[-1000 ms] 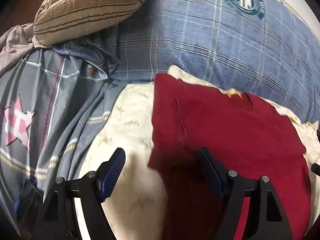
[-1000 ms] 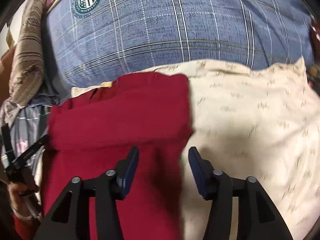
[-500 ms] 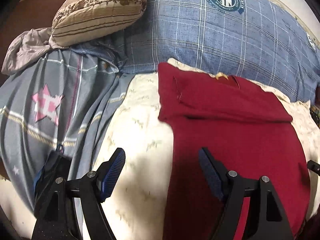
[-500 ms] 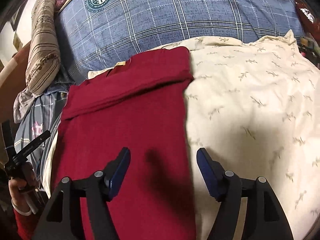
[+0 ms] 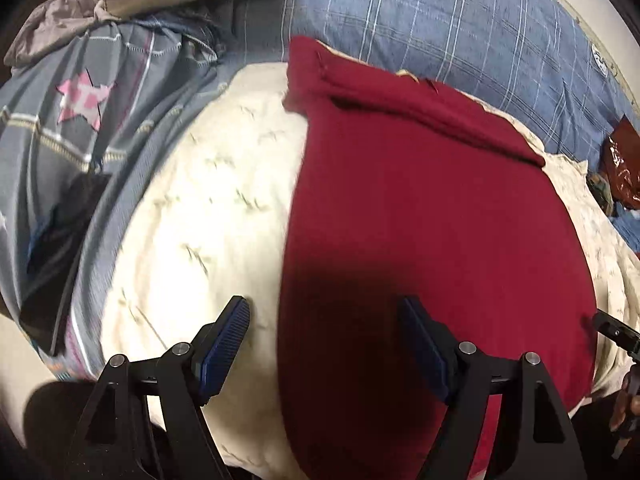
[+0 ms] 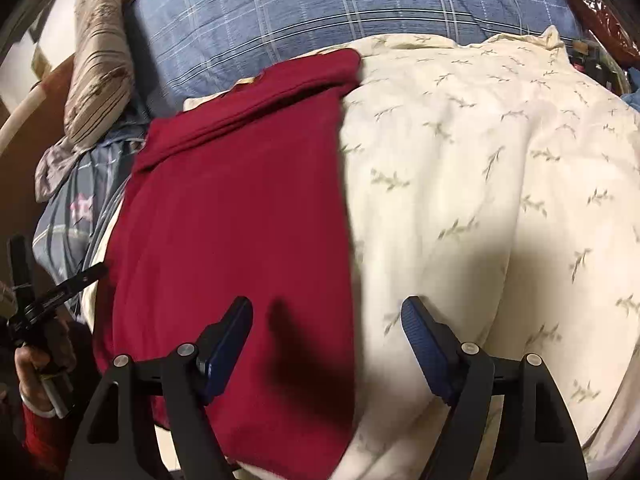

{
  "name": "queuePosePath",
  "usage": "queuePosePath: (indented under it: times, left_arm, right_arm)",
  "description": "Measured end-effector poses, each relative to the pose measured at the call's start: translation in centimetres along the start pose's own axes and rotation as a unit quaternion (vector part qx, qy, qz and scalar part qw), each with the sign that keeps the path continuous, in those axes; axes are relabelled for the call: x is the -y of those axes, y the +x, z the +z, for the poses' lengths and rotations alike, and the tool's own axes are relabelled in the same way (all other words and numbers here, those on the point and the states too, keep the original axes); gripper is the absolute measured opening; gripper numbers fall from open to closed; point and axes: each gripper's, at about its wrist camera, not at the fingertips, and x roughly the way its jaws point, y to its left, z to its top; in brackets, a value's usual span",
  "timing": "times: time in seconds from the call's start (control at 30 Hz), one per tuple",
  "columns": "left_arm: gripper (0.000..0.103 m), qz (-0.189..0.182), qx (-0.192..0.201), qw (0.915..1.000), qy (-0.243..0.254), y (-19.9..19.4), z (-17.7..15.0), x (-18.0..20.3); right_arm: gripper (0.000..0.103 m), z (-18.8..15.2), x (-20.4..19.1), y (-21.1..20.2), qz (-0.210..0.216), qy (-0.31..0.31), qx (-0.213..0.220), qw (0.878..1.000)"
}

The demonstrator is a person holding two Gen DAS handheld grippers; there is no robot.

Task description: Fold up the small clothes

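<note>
The red garment (image 5: 432, 216) lay flat as a long strip on the cream quilt (image 5: 208, 216), its far end already doubled over into a thick band close to the blue plaid pillow (image 5: 440, 20). Both tools were released and held nothing: the left gripper (image 5: 324, 332) hovered with its jaws spread across the garment's left edge near the bottom, one pad over quilt and the other over red cloth, and the right gripper (image 6: 326, 332) hung the same way across the right edge. The main risk appeared to be the soft bedding. If either tool closed low, it would likely pinch the quilt along with the garment, and lifting would drag the bedding up and spoil the fold. The cloth looked thin and limp, so a grip on only the top layer could let the lower layers slide and leave the strip skewed. Uneven lifting by the two hands would probably twist the hem, so that it would land crooked against the folded band. The grey star-print cloth (image 5: 80, 96) and the dark object (image 5: 60, 248) beside the quilt sat near the left tool and might snag if it swung outward. Both views were blurred, so the exact hem line could not be told.
</note>
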Motion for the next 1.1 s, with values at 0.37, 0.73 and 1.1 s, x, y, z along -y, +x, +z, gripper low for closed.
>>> queuePosePath:
  times: [0.37, 0.73, 1.1]
  left_arm:
    - [0.082, 0.038, 0.014, 0.9990, 0.020, 0.4, -1.2, 1.5]
    - [0.091, 0.048, 0.024, 0.9983, 0.022, 0.8, -2.2, 1.4]
    - [0.098, 0.014, -0.014, 0.9997, 0.015, 0.0, -2.9, 0.1]
  right_arm:
    - [0.058, -0.7, -0.8, 0.6, 0.022, -0.025, -0.001, 0.999]
    - [0.074, -1.1, -1.5, 0.8, 0.030, -0.043, 0.008, 0.999]
    - [0.089, -1.6, -3.2, 1.0, 0.022, -0.075, 0.003, 0.997]
